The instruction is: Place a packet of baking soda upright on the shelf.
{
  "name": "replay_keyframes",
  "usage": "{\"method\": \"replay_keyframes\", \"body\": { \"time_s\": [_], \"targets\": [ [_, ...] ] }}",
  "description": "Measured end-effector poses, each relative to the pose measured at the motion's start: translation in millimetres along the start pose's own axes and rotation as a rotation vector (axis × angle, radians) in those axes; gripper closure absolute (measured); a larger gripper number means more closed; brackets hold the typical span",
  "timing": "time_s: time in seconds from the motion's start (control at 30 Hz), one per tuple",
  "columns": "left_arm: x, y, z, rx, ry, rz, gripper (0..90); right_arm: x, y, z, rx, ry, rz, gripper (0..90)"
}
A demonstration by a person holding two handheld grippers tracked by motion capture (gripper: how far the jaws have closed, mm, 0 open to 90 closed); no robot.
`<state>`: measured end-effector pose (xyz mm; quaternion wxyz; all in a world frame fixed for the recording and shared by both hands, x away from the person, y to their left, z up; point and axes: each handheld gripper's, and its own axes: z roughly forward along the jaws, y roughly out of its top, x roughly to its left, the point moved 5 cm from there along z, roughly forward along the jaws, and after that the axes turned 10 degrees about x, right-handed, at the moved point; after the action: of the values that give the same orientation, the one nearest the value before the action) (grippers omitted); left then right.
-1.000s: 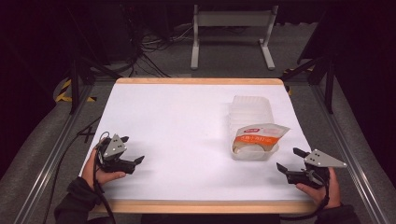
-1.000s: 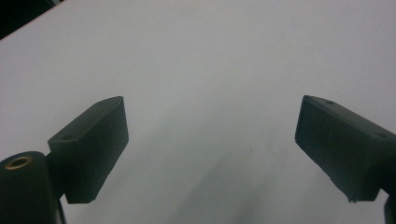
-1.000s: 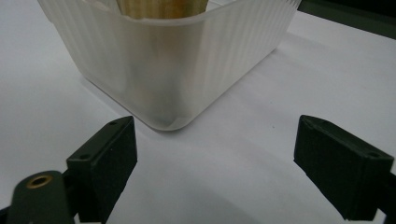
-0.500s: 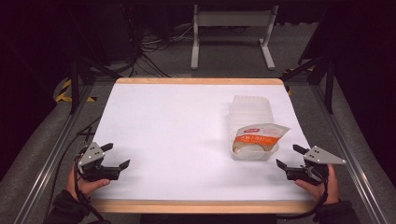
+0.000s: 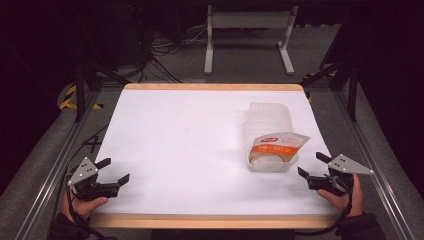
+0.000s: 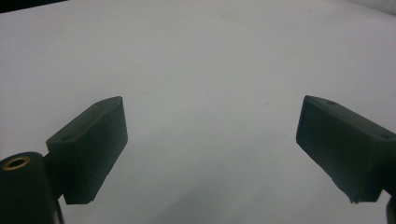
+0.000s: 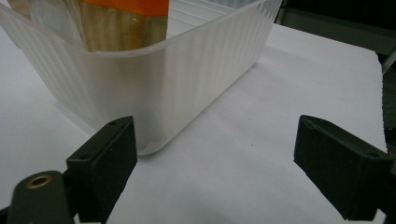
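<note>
Since a second ago the left claw (image 5: 111, 170) has been pulled back toward 7 o'clock, jaws spread wide over bare surface (image 5: 190, 145). Right claw (image 5: 310, 166) is parked wide too, just beside the plastic tub (image 5: 270, 122) at 4 o'clock, pouch (image 5: 276, 145) inside.

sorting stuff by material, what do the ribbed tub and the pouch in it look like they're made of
Tub: likely thin plastic, frosted and translucent; the pouch's colours show dimly through its ribbed wall. Pouch: seemingly flexible plastic film, glossy, with an orange printed band and a clear part showing pale contents.
</note>
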<state>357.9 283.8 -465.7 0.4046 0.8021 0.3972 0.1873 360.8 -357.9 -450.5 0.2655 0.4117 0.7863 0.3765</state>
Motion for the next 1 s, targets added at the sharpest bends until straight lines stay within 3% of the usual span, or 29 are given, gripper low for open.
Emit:
{"method": "replay_keyframes", "body": {
  "time_s": [0.4, 1.0],
  "targets": [
    [-7.2, 3.3, 3.8, 0.000, -0.018, 0.022, 9.4, 0.7, 0.2, -1.6, 0.006, -0.014, 0.007, 14.3],
    [-10.0, 6.0, 11.8, 0.030, -0.005, 0.030, 9.0, 0.0, -4.1, 3.0, 0.037, -0.011, 0.011, 14.2]
  ]
}}
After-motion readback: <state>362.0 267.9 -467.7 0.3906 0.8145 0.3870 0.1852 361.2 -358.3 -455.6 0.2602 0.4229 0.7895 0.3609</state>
